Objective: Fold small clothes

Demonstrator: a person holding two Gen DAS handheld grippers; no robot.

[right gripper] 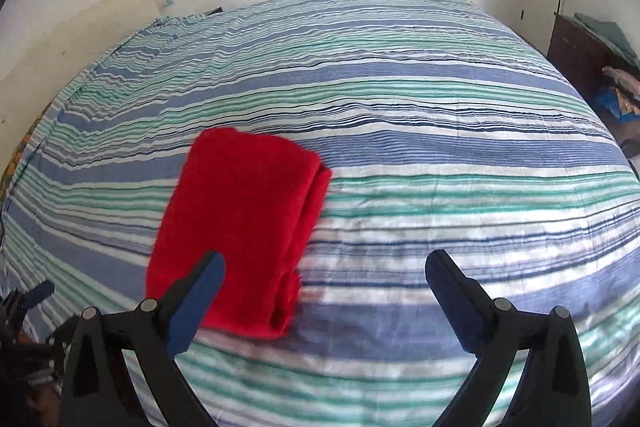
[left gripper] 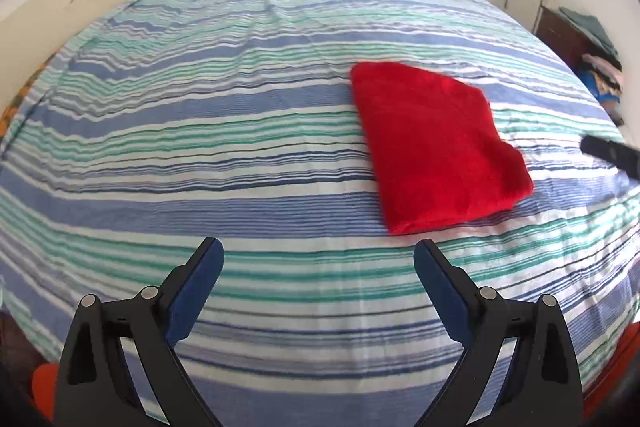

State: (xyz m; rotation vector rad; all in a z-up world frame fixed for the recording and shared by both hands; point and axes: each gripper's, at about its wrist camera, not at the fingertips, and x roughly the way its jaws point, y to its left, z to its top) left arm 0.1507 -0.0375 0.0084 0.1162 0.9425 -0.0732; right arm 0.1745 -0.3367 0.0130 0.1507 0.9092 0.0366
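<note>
The left tool [left gripper: 319,255] hangs tilted down over the striped bed [left gripper: 240,131], its jaws spread wide with nothing between them. The right tool [right gripper: 325,267] is angled down likewise, jaws spread and empty. The folded red cloth [left gripper: 436,147] lies flat on the bed just ahead of both, touched by neither.

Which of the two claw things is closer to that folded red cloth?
Right. The right gripper hangs over the red cloth, one jaw overlapping its near edge. The left gripper sits back, left of it.
</note>
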